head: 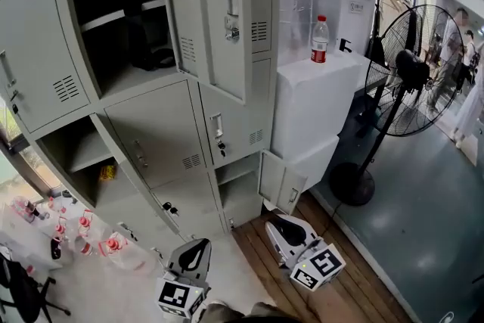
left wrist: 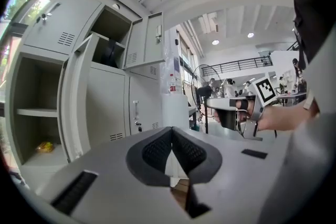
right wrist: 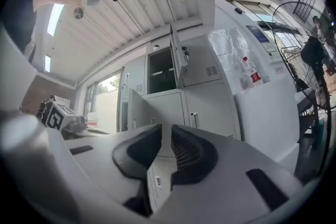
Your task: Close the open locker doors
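A grey locker bank [head: 162, 132] fills the head view, with several doors standing open. One upper door [head: 38, 49] swings out to the left and another [head: 227, 11] to the right of a dark open compartment [head: 121, 19]. A lower-left door [head: 144, 189] hangs out from its compartment [head: 79, 155], and a small bottom door [head: 281, 184] is ajar. My left gripper [head: 198, 247] [left wrist: 171, 134] and right gripper [head: 281, 225] [right wrist: 167, 131] hover low in front of the lockers. Both are shut, hold nothing and touch no door.
A white cabinet [head: 318, 102] with a water bottle [head: 321, 40] on top stands right of the lockers. A black pedestal fan [head: 412, 72] is further right, with people [head: 454, 49] behind it. Several bottles [head: 83, 231] sit on the floor at lower left.
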{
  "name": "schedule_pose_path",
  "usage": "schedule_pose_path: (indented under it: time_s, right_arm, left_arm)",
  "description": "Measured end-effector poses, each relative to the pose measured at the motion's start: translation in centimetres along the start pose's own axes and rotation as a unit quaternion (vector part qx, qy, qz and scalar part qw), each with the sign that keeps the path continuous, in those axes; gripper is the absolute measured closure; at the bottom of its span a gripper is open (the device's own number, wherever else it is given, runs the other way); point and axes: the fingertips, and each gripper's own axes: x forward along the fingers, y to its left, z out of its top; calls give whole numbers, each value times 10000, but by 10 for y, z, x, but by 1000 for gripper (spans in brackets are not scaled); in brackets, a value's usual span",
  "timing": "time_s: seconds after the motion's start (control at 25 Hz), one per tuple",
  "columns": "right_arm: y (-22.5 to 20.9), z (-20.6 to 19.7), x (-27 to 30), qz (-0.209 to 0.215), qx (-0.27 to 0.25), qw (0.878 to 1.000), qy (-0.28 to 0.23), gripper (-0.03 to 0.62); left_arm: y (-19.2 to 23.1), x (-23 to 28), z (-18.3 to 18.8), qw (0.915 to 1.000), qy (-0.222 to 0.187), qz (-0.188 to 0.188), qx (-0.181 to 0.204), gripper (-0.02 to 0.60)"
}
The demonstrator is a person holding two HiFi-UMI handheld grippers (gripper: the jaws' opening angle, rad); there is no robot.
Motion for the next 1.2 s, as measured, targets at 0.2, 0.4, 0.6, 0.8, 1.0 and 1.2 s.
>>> schedule_pose_path:
  time_s: [0.2, 0.4, 0.6, 0.8, 1.0, 1.2]
  right_arm:
    - [-3, 20, 32, 144, -162, 9997, -143, 526]
    - [-7, 46, 66, 151, -408, 9986, -289, 525]
    - [-15, 76, 96, 61, -635, 9968, -487, 526]
    - [-27, 105, 118, -119, -789, 9939, -765, 525]
    - [-32, 127, 134, -198, -968, 9908, -925, 522]
    - [-35, 147, 147, -266, -1078, 9880, -1071, 513]
  left_arm:
    - [26, -12, 1, 9994, -142, 284, 137, 574]
    - [56, -19, 7, 9982, -282, 504, 168, 574]
    - [82, -23, 25, 9970, -303, 713, 48, 574]
    - [101, -21, 33, 9965, -378, 741, 116, 574]
    - [112, -19, 30, 9969, -304, 717, 87, 574]
    - [119, -21, 35, 9965, -407, 716, 122, 574]
